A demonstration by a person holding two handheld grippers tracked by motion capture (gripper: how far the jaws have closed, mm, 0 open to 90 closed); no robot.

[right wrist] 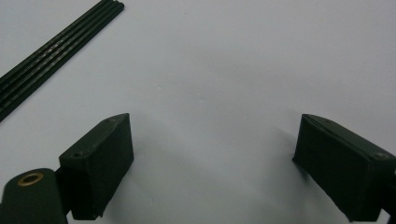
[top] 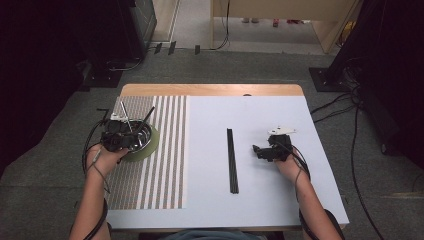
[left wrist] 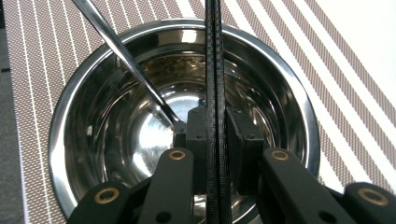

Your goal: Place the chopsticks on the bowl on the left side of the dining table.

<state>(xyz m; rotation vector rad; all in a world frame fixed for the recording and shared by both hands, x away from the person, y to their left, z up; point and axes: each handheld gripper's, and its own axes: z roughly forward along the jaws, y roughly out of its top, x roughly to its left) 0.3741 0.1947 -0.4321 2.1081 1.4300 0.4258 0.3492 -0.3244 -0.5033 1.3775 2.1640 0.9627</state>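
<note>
A black stick (left wrist: 214, 70) stands over the steel bowl (left wrist: 299, 107), clamped between the pads of the left tool (left wrist: 215, 135). A spoon (left wrist: 126, 60) leans in the bowl, which sits on a striped mat (top: 165, 165). The right tool (right wrist: 212, 154) gapes wide above the white worktop (top: 210, 150), near more sticks (top: 232, 160).

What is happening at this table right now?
A person works with two hand-held grippers. The left gripper is shut on a pair of black chopsticks over a steel bowl that holds a metal spoon. The right gripper is open above the white table, beside more black chopsticks.
</note>
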